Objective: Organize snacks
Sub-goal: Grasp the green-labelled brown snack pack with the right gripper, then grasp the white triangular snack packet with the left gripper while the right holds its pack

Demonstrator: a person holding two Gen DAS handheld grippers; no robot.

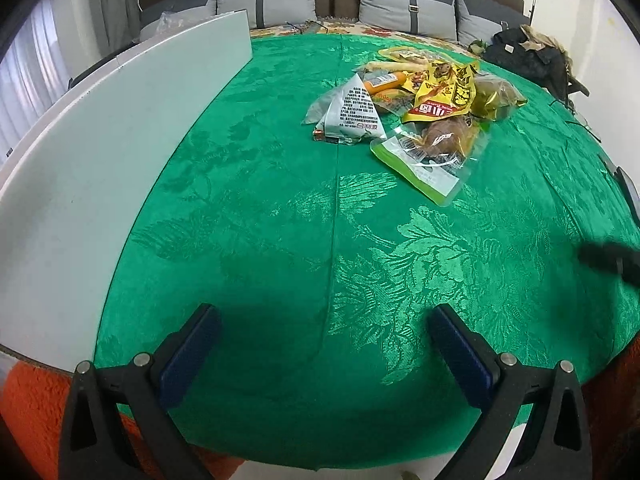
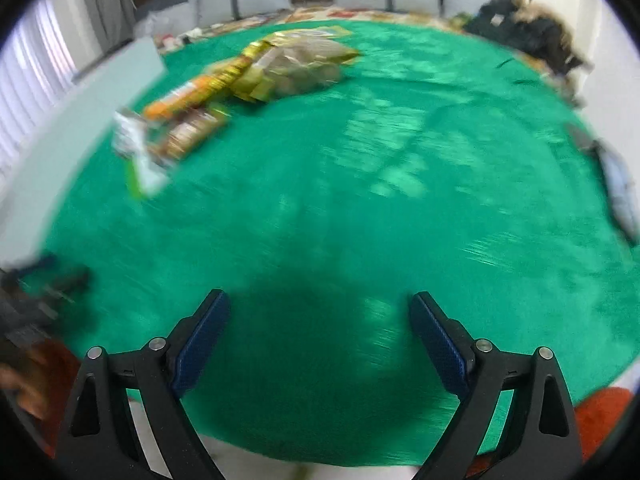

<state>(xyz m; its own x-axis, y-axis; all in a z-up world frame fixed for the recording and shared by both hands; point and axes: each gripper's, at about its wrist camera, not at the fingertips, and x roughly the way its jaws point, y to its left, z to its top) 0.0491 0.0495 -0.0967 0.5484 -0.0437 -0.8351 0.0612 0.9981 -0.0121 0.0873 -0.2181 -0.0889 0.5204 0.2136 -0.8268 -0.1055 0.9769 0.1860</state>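
Green damask cloth [image 1: 280,208] with a woven leaf pattern covers the table, and a heap of snack packets [image 1: 416,96] lies on it toward the far side, well apart from both tools. In the heap, a white triangular packet with printed text [image 1: 352,114] sits at the left, a yellow crinkled foil bag with red lettering [image 1: 444,88] on top, an orange sausage stick [image 1: 384,82] behind, and a clear pouch with a lime-green edge and brown contents [image 1: 428,152] nearest the camera.

The left tool [image 1: 324,316] hovers over the near edge of the cloth, its blue-padded fingers spread wide with nothing between them. A pale grey flat board [image 1: 120,152] lies along the left side of the cloth.

The right wrist view is blurred; the right tool [image 2: 320,300] is likewise spread wide with nothing between its fingers, above bare cloth, with the heap off to the upper left. Grey cushions [image 1: 404,0] line the back wall.
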